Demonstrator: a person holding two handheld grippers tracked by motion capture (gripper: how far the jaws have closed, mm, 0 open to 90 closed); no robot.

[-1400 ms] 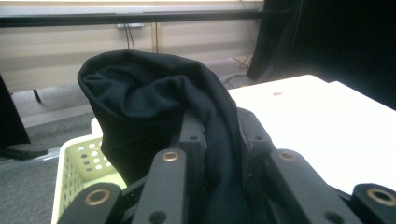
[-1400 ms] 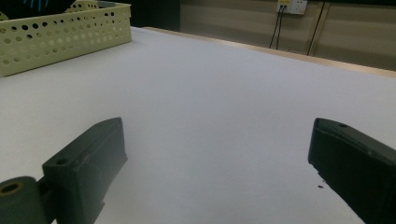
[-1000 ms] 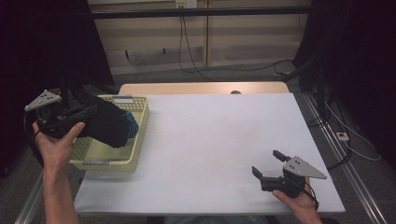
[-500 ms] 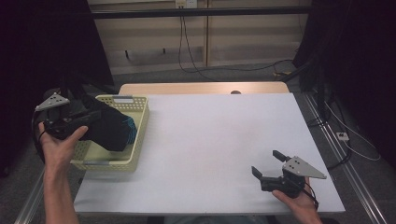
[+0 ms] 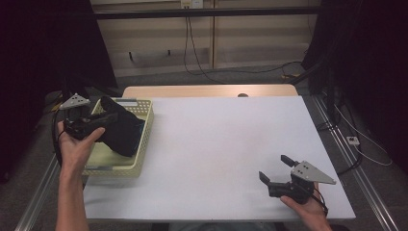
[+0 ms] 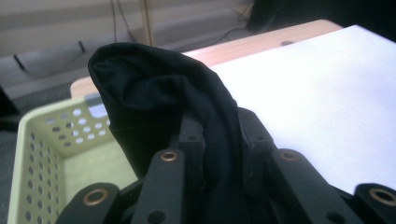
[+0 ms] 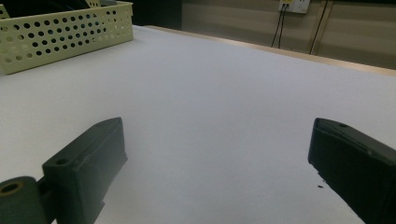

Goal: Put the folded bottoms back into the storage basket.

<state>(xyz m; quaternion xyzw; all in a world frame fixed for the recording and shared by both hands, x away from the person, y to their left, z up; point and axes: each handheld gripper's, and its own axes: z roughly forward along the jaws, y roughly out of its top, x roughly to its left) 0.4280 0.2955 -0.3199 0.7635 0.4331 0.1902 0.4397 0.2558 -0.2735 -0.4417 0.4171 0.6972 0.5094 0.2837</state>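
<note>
the left gripper (image 5: 98,126) is seen at the table's nine o'clock side in the high view, carried in the person's left hand (image 5: 77,147), with its jaws closed on a black cloth (image 5: 122,127). in the left gripper view the two black jaws are drawn near each other and a fold of the cloth (image 6: 159,98) is pinched between them, the fabric rising in a soft, rounded hump toward twelve o'clock above the jaw tips. the cloth is plain, matte and dark, crumpled into loose creases, with no print to be made out. its lower part is draped over and into a pale yellow basket (image 5: 142,144) with perforated walls, which is set at the table's left edge; in the left gripper view the basket's wall (image 6: 37,154) is seen at eight o'clock from the cloth. whether the cloth's bottom rests on the basket floor cannot be told.

the white table top (image 5: 226,144) is spread toward three o'clock from the basket.

the right gripper (image 5: 279,174) is held in the right hand (image 5: 308,209) at the table's five o'clock corner, well apart from the cloth. its jaws are spread wide, with nothing between them, low over the table surface in the right gripper view.
</note>
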